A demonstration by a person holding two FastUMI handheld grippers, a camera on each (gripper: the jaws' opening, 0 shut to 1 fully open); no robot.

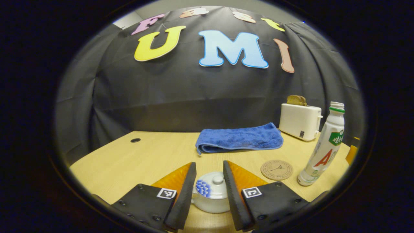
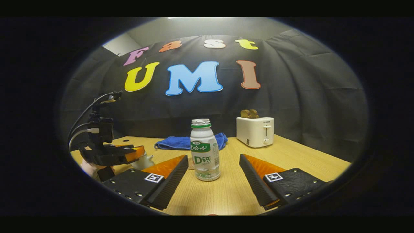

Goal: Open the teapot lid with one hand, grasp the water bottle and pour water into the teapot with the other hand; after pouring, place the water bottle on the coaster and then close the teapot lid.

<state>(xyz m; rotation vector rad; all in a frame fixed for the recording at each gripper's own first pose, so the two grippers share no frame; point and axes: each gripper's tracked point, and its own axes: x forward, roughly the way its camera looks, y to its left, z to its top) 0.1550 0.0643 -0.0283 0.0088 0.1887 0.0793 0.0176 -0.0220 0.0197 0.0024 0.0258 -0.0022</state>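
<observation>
Left gripper spread wide, teapot with lid between its fingers, untouched. Right gripper spread wide, bottle just ahead between its fingers.

A small white teapot with its lid on sits low in the middle. The round coaster lies right of it. The open white water bottle stands far right.
</observation>
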